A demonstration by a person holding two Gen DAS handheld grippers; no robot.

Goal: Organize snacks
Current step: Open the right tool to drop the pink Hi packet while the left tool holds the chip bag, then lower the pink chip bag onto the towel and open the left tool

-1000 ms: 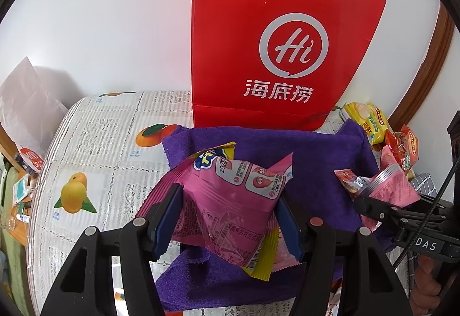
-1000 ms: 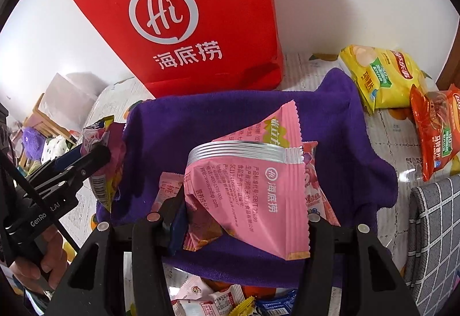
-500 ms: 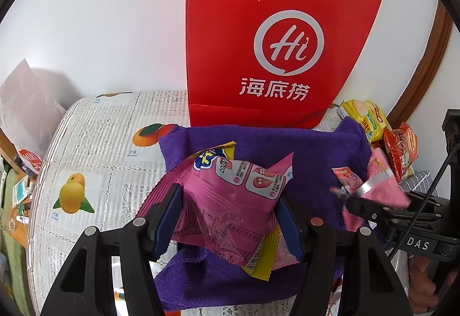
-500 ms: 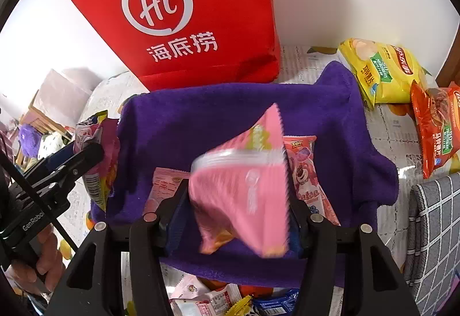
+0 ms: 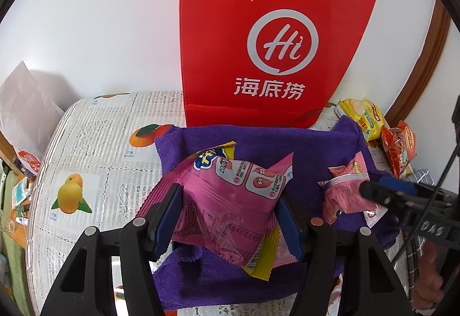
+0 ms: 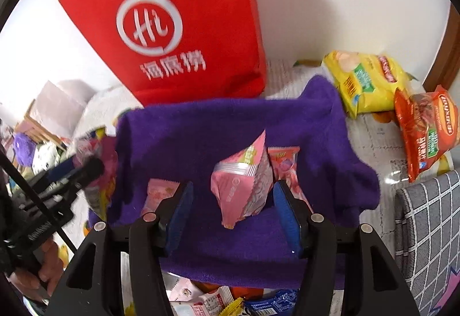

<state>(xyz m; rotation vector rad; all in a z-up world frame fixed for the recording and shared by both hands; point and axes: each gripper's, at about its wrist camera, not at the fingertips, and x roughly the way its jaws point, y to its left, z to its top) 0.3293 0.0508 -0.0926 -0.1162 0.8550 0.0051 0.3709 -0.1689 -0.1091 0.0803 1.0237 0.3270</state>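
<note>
1. The left gripper [image 5: 230, 218] is clenched on a magenta snack bag [image 5: 230, 206]; both blue pads press its sides, and a yellow wrapper edge [image 5: 266, 258] pokes out beneath it at about 5 o'clock.
2. The right gripper [image 6: 231, 209] is released; its jaws stand apart and a pale pink snack packet [image 6: 241, 186] sits tilted between them, near the right pad, with a clear gap to the left pad; whether the right pad touches it I cannot tell.
3. That pink packet rests over the purple towel [image 6: 224, 131]; a red-topped pink sachet [image 6: 284, 169] lies just beside it at 3 o'clock, and a flat pink sachet [image 6: 158, 192] lies at 9 o'clock, partly behind the left finger.
4. A red paper bag [image 5: 258, 36] stands upright at 12 o'clock behind the towel, against the white wall.
5. At 2 o'clock in the right wrist view, a yellow chip bag [image 6: 365, 80] and an orange-red snack bag [image 6: 425, 129] lie on the fruit-print tablecloth [image 5: 100, 160], touching each other.
6. More small packets [image 6: 218, 301] lie at 6 o'clock below the towel's near edge.
</note>
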